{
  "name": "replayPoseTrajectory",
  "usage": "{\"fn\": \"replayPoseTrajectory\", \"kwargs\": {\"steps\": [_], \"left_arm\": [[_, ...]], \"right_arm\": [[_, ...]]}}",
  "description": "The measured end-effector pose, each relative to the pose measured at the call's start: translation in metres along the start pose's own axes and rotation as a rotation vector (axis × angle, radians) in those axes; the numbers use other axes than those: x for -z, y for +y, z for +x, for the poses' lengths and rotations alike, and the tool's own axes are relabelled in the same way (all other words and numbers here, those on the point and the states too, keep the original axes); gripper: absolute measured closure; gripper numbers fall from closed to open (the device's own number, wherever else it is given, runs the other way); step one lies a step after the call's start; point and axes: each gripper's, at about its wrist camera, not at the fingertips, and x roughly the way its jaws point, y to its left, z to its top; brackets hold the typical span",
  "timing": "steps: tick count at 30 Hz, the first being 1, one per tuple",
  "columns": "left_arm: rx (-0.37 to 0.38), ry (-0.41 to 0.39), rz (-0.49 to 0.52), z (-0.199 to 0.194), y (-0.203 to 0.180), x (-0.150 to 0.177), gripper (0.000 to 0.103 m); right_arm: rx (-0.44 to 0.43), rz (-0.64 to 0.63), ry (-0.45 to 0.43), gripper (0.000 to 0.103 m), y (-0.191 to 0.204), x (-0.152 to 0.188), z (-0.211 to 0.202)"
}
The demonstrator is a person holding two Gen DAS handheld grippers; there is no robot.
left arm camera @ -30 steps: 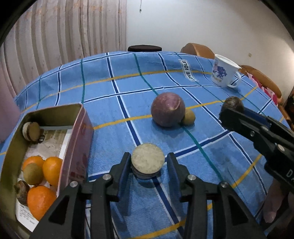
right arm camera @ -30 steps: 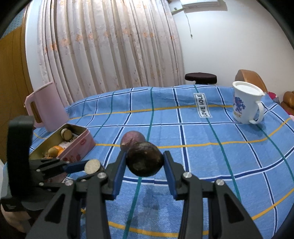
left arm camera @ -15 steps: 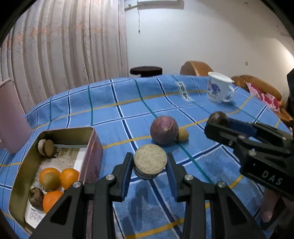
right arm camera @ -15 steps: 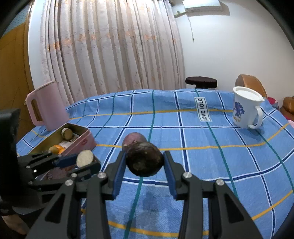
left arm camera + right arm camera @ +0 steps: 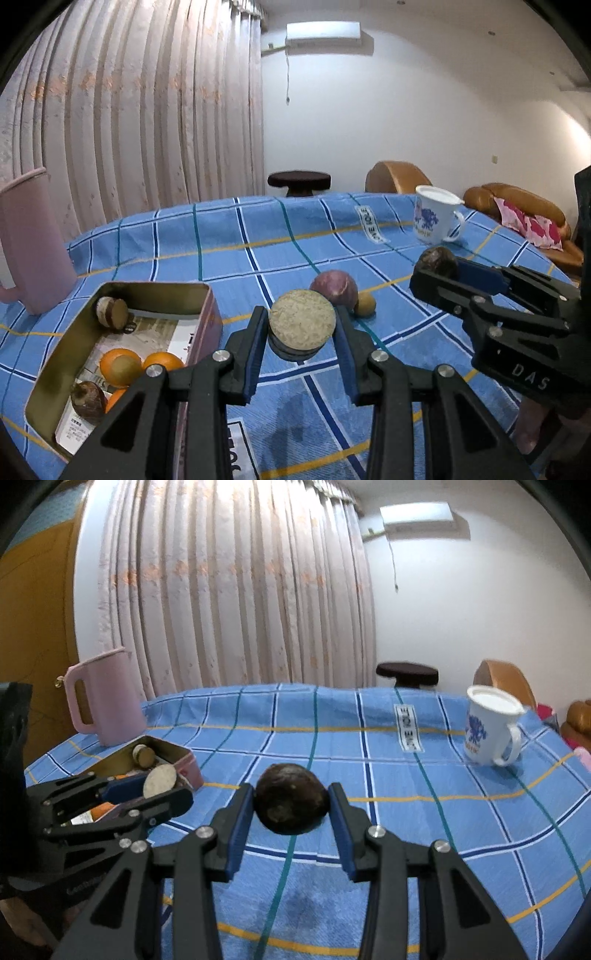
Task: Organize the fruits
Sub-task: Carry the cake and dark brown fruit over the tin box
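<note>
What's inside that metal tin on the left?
The tin holds oranges, a dark round fruit, a cut brown half and printed paper. The left tool covers its near corner.

We're in a home, probably a living room: pleated curtains (image 5: 229, 590) hang beyond the claws, an air conditioner (image 5: 323, 32) sits high on the wall, a sofa (image 5: 517, 206) lies off right, and a checked tablecloth (image 5: 406, 775) spreads underneath.

"DAS" on right claw (image 5: 436, 271)
</note>
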Motion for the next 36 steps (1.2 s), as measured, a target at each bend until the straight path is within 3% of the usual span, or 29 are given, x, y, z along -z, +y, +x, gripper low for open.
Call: {"fn": "replayPoseTrajectory", "kwargs": {"steps": [15, 28, 36], "left_arm": [[-0.068, -0.142, 0.009, -0.032, 0.002, 0.005, 0.066], [-0.098, -0.064, -0.036, -0.026, 0.035, 0.003, 0.066], [-0.196, -0.042, -0.091, -0.039, 0.086, -0.006, 0.068]], "right_arm": [[-0.015, -0.062, -0.077, 0.059, 0.015, 0.002, -0.017], [-0.039, -0.089, 0.055, 0.059, 0.035, -0.001, 0.015], [-0.127, -0.110, 0.081, 0.059, 0.067, -0.025, 0.032]]}}
